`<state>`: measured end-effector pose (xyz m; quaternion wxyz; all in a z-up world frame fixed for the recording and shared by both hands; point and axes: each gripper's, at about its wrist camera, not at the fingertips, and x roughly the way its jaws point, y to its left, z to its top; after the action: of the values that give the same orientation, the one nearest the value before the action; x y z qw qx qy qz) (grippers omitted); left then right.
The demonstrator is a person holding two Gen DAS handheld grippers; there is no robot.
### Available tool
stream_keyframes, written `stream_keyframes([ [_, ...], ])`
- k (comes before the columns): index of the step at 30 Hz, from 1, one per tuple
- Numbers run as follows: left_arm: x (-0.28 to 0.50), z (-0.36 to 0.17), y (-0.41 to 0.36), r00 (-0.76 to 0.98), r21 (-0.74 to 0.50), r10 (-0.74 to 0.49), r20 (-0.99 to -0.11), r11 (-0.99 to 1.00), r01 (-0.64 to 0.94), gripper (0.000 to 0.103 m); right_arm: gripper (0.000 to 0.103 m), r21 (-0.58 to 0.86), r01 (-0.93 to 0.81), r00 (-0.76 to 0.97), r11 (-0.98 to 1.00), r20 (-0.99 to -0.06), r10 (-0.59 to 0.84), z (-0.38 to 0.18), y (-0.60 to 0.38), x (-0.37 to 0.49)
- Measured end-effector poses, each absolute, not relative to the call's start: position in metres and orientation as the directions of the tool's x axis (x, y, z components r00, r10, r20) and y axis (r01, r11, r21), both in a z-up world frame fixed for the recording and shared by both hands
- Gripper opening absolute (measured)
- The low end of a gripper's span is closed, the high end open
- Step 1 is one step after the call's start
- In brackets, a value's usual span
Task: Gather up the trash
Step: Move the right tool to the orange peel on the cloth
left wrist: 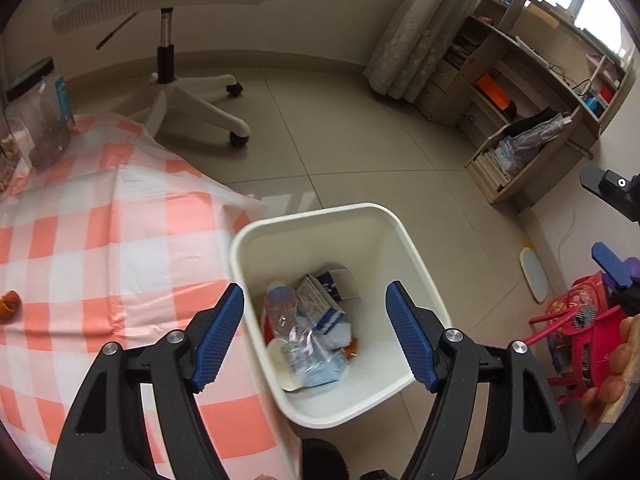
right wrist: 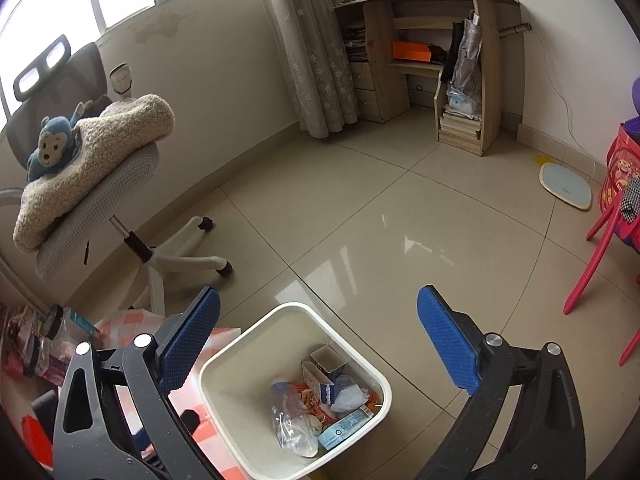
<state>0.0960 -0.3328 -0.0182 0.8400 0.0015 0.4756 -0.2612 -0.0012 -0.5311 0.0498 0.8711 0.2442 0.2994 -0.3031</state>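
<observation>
The left hand-held gripper [left wrist: 315,330] is hanging over the white bin [left wrist: 404,240] with its jaws standing apart and nothing between its blue pads [left wrist: 218,340]; the right hand-held gripper [right wrist: 319,342] is spreading wide above the same bin [right wrist: 224,356], also gripping nothing. The trash is lying at the bin's bottom: a clear plastic bottle [left wrist: 282,304], a blue-and-white carton [left wrist: 322,306], wrappers too crumpled to read. The bin is standing just beside the edge of the counter [left wrist: 100,240] with its orange-checked cloth, whose near corner is running out of frame. An orange scrap [left wrist: 9,306] is sitting at the left margin, half cut off. Beyond, bare tiled floor [right wrist: 400,216] is opening towards the office chair [right wrist: 100,184] and shelving unit [right wrist: 460,80].
</observation>
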Motion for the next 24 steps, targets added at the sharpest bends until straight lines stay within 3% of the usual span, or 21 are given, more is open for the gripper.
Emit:
stream_keyframes([
  [7,0.091,0.004,-0.273,0.593,-0.054,-0.293,-0.749,0.92,0.387,0.081,0.096,0.039,0.583,0.642,0.811,-0.635,-0.43,0.052,-0.464,0.026],
  [12,0.094,0.018,-0.218,0.692,0.033,-0.168,-0.702,0.963,0.269,0.084,0.096,-0.005,0.497,0.678,0.868,-0.622,-0.392,0.051,-0.421,0.038],
  [20,0.091,0.031,-0.132,0.771,0.055,-0.047,-0.636,0.993,0.106,0.092,0.096,-0.068,0.36,0.707,0.931,-0.631,-0.319,0.04,-0.349,0.061],
  [24,0.1,0.025,-0.101,0.725,0.019,-0.032,-0.688,0.998,0.062,0.092,0.096,-0.076,0.304,0.716,0.95,-0.639,-0.281,0.035,-0.319,0.07],
])
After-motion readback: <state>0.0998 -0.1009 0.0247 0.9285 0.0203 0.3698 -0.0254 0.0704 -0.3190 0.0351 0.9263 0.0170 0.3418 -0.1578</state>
